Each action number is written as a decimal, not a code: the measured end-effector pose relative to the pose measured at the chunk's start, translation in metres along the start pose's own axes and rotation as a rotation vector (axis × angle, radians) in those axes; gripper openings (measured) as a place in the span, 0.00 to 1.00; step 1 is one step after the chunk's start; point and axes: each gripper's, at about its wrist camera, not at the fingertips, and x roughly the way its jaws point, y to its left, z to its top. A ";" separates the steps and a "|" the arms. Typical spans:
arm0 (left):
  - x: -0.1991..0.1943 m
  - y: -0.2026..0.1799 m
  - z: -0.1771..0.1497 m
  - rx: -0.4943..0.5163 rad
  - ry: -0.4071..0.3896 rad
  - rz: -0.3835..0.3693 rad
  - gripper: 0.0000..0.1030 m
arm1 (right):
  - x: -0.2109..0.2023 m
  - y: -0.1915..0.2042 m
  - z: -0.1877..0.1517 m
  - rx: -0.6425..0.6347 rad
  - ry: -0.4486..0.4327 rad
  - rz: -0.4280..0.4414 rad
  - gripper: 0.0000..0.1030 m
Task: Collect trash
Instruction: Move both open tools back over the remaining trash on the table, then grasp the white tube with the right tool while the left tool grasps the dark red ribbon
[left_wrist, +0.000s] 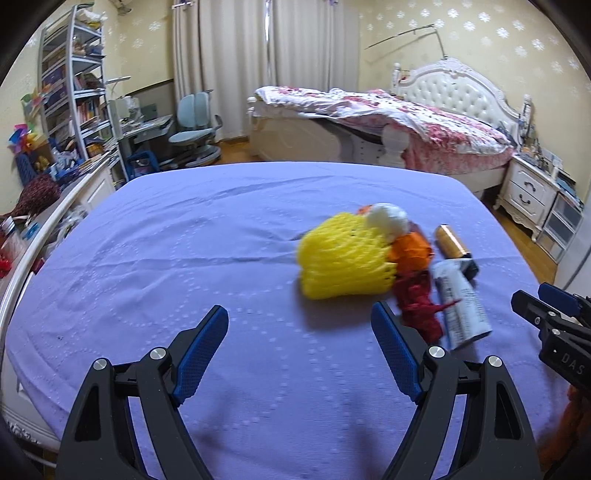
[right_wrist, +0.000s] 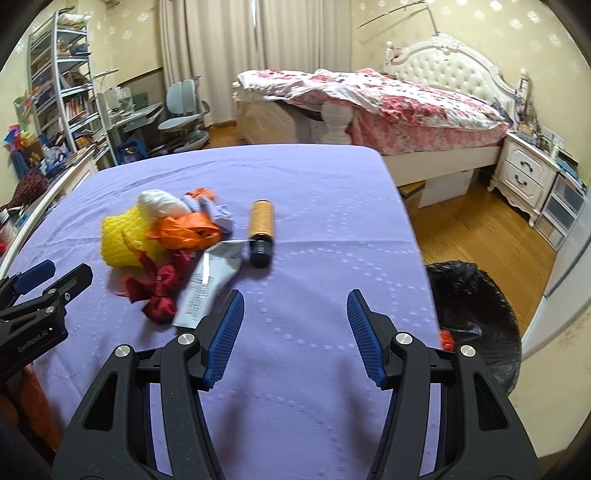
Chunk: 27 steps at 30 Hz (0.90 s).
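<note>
Tongs (left_wrist: 299, 325) agape, yellow net (left_wrist: 343, 258) ahead

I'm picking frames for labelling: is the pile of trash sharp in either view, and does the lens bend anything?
Left wrist view: the yellow foam net is smeared by motion blur; the left claw stays crisp. Right wrist view: the white tube is slightly blurred. Both views: fisheye curves the purple bed edges; corners go dark.

Matt quilted cloth bedcover (right_wrist: 295, 184), perhaps foam netting (left_wrist: 341, 258)
</note>
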 end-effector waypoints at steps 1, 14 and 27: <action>0.001 0.002 0.000 -0.002 0.001 0.008 0.77 | 0.001 0.005 0.001 -0.006 0.002 0.007 0.55; 0.009 0.031 -0.007 -0.036 0.018 0.033 0.77 | 0.027 0.053 0.011 -0.068 0.060 0.037 0.55; 0.009 0.019 -0.010 -0.019 0.030 -0.016 0.77 | 0.031 0.051 0.005 -0.063 0.083 0.062 0.22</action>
